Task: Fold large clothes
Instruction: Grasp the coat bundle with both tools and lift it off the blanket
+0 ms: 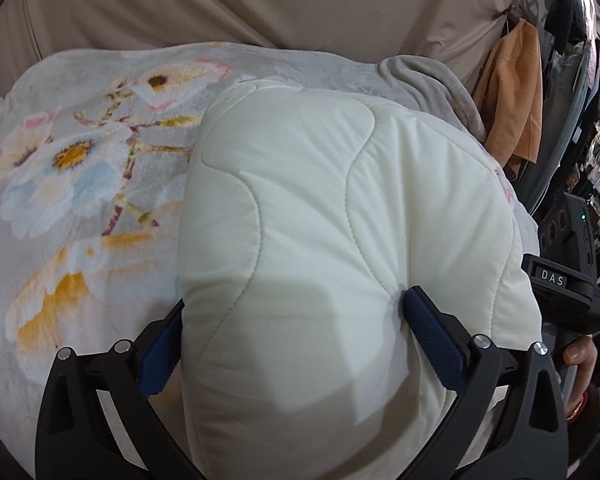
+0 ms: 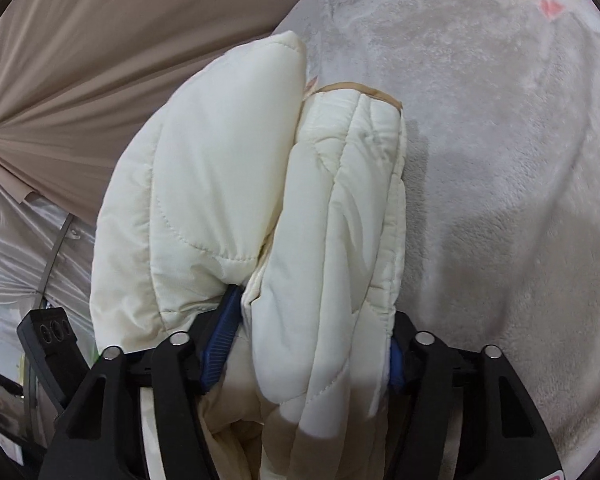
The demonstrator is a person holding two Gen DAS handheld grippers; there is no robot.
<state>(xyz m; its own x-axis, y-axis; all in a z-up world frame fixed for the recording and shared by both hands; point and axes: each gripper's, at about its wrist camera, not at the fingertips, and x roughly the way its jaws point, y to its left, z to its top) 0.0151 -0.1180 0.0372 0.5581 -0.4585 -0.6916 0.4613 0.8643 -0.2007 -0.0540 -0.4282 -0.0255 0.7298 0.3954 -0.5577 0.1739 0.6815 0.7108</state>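
Note:
A cream quilted padded garment (image 1: 320, 220) lies bunched on a grey floral blanket (image 1: 80, 168). My left gripper (image 1: 292, 320) is shut on a thick fold of it, blue pads (image 1: 432, 340) pressing in from both sides. In the right wrist view the same garment (image 2: 260, 200) shows as two puffy folds with a tan trim edge. My right gripper (image 2: 312, 344) is shut on the right fold, blue pad (image 2: 220, 340) at its left side. The garment hides both grippers' fingertips.
The grey blanket (image 2: 500, 160) covers the surface. A beige sheet (image 1: 260, 0) hangs behind. An orange garment (image 1: 512, 92) hangs at the right, near racks of goods. The other gripper's black body (image 1: 560, 284) with a hand is at the right edge.

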